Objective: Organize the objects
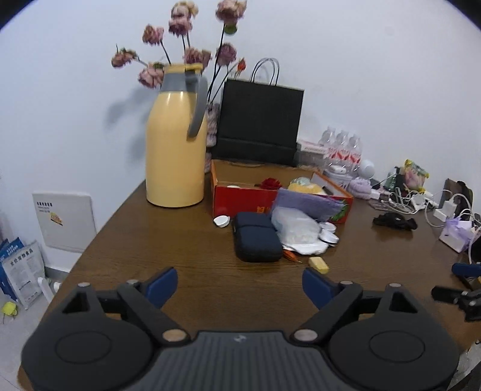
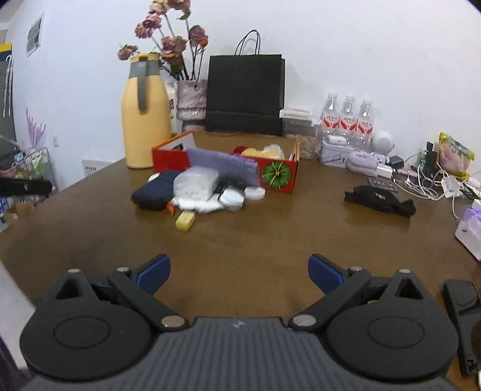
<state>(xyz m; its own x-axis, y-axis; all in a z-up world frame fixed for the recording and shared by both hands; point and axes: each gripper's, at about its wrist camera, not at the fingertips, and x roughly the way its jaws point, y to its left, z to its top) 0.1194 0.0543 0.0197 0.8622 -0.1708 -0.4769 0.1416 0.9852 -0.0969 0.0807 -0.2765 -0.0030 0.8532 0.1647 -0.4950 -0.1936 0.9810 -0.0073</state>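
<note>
Far left on brown wooden table (image 1: pixel 156 240): yellow thermos jug (image 1: pixel 176 144), upright, grey handle, dried pink flowers (image 1: pixel 180 27) behind it (blurred). Just right of jug: red open box (image 1: pixel 240 198), far of table centre, black paper bag (image 1: pixel 260 120) upright behind it against wall. Purple cloth (image 1: pixel 309 204) draped over near wall of box; red flower and yellow items inside (detail unclear).

Near side of box, a loose cluster touching or overlapping: white cap (image 1: pixel 222 222), dark blue zip case (image 1: pixel 257 236), clear plastic bag (image 1: pixel 296 227), small white round lids (image 1: pixel 329 233). Small yellow block (image 1: pixel 319 264) nearest of the cluster, lying flat, apart from case.

Right of box: three water bottles (image 2: pixel 348 118) at wall, black fabric piece (image 2: pixel 380 200) alone on bare wood, tangle of white cables and chargers (image 2: pixel 427 180) far right.

Left gripper (image 1: pixel 240 285): blue-padded tongs wide apart, nothing between, hovering above near table edge, short of cluster. Right gripper (image 2: pixel 240 272): tongs likewise wide apart, empty, over bare wood.
</note>
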